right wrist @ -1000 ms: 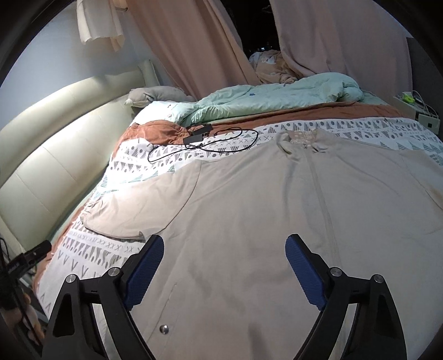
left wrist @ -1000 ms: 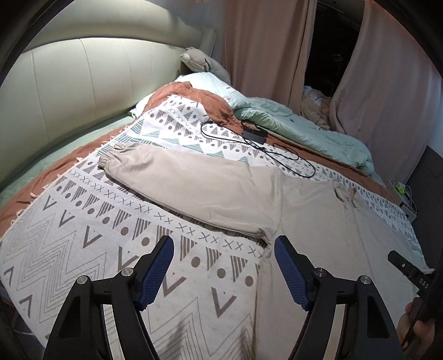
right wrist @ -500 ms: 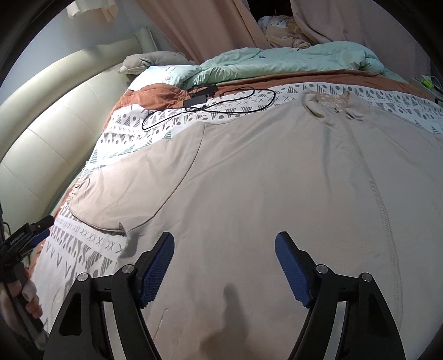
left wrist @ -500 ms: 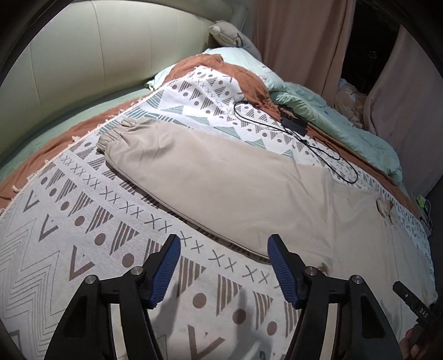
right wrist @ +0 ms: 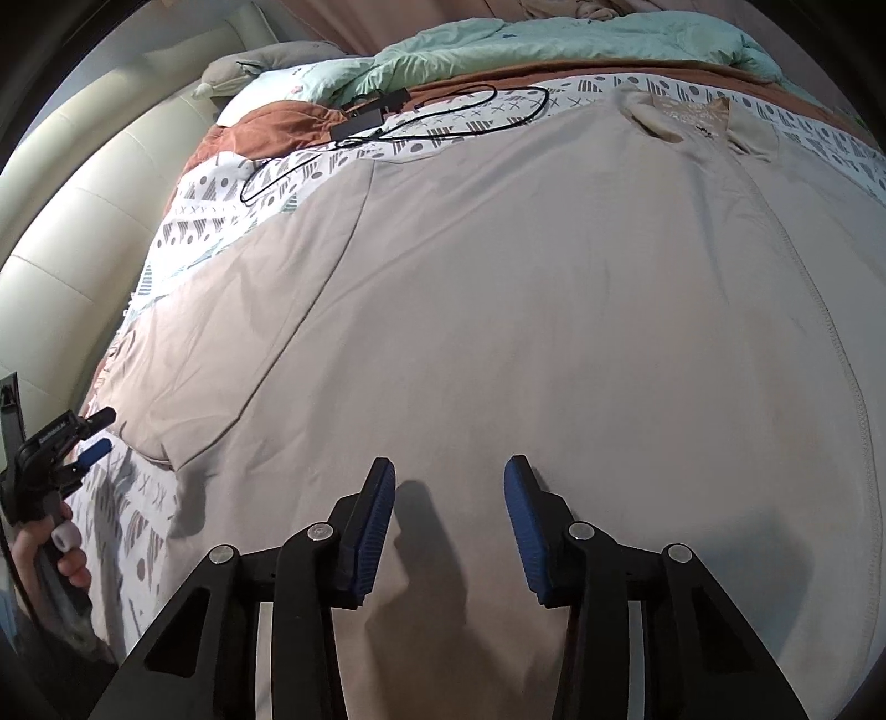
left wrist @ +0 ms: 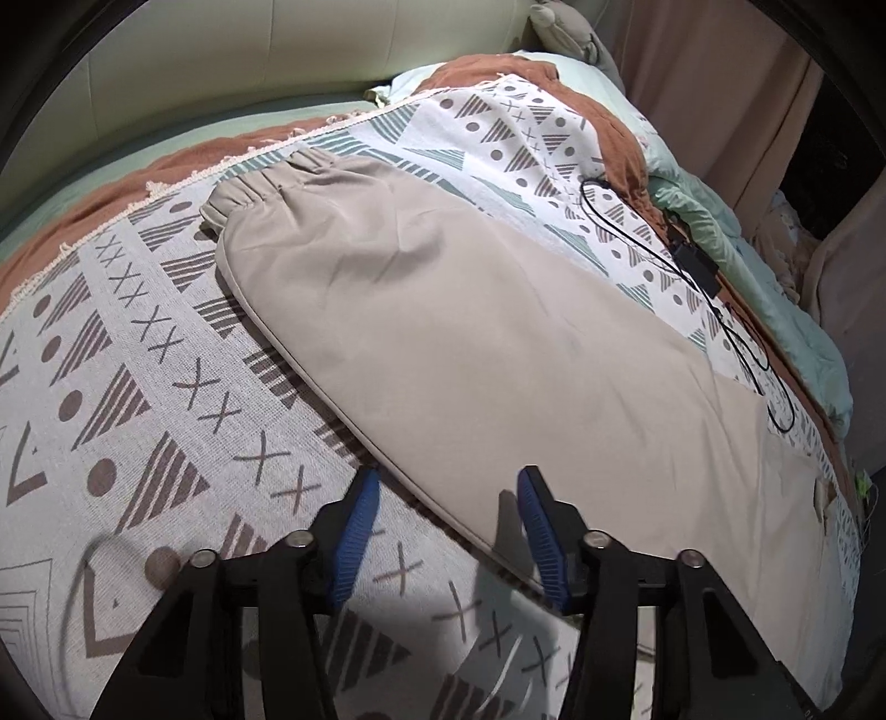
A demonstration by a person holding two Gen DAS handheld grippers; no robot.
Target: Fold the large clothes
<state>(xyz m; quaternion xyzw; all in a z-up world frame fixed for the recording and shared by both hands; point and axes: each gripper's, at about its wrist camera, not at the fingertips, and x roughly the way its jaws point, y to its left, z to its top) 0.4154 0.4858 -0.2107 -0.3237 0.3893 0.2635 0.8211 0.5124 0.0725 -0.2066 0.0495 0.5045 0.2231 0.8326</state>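
Observation:
A large beige jacket [right wrist: 554,288] lies spread flat on the patterned bedspread [left wrist: 111,387], collar [right wrist: 686,119] at the far side. Its left sleeve [left wrist: 443,310] stretches out with an elastic cuff [left wrist: 255,188] at the end. My left gripper [left wrist: 446,526] is open, low over the sleeve's lower edge, empty. It also shows in the right wrist view [right wrist: 83,437]. My right gripper [right wrist: 448,515] is open, close above the jacket's body near the hem, empty.
A black charger with a looped cable [right wrist: 387,111] lies on the bedspread beyond the jacket. A mint duvet [right wrist: 554,50] and pillow [right wrist: 260,66] are bunched at the far side. A padded cream headboard [left wrist: 221,66] runs along the left.
Both grippers have dropped closer to the bed. The left one has moved toward the sleeve's lower edge; the right one has come down over the jacket's body. Both stay open.

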